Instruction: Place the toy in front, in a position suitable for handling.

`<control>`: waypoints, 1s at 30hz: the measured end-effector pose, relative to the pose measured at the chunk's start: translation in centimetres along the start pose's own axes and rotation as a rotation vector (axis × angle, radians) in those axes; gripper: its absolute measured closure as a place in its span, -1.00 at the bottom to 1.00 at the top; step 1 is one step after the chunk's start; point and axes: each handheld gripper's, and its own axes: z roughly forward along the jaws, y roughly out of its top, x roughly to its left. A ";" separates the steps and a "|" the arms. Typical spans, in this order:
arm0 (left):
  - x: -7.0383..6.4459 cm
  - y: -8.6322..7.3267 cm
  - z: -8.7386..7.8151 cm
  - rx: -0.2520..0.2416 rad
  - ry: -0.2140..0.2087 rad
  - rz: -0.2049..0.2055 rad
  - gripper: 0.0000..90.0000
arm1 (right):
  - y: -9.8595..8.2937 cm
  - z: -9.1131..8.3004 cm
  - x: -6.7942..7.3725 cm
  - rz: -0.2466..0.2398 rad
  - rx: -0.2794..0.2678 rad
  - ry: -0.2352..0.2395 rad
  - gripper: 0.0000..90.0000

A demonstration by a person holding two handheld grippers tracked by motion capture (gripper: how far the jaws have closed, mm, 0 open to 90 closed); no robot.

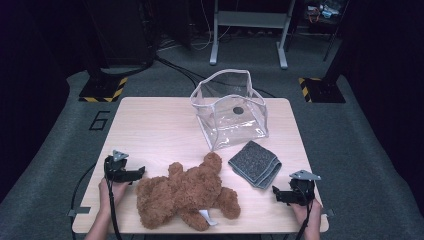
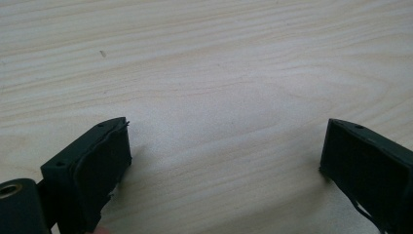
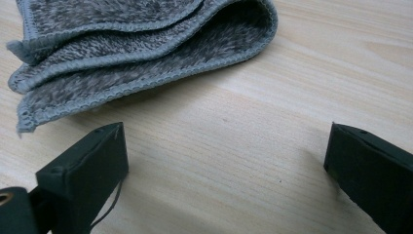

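A brown teddy bear [image 1: 187, 195] lies on its side at the front middle of the wooden table [image 1: 150, 130]. A folded grey cloth [image 1: 255, 163] [image 3: 136, 53] rests to its right. Behind them stands a clear plastic bag [image 1: 230, 110] with its mouth open upward. My left gripper [image 1: 137, 173] [image 2: 226, 161] sits low on the table just left of the bear, open, with bare wood between its jaws. My right gripper [image 1: 276, 194] [image 3: 226, 165] rests near the front right corner, open, a short way in front of the cloth and apart from it.
Grey carpet [image 1: 350, 150] surrounds the table. A metal frame stand [image 1: 248, 25] and black equipment bases with yellow-black striped tape [image 1: 102, 92] stand beyond the far edge. Bare tabletop lies at the back left.
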 end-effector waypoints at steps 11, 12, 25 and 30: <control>1.4 1.4 -1.0 0.003 -0.005 0.007 -0.91 | 0.0 0.0 0.0 0.001 -0.001 0.002 -0.96; 1.5 1.9 -1.4 -0.002 -0.013 0.005 -0.91 | 0.0 0.0 0.0 0.000 0.000 0.002 -0.96; 0.1 6.5 -3.4 -0.037 -0.022 0.063 -0.90 | 0.0 0.0 0.0 -0.002 -0.002 0.004 -0.96; -1.0 8.7 -3.3 -0.050 -0.055 0.094 -0.89 | 0.0 0.0 0.0 -0.001 -0.002 0.003 -0.96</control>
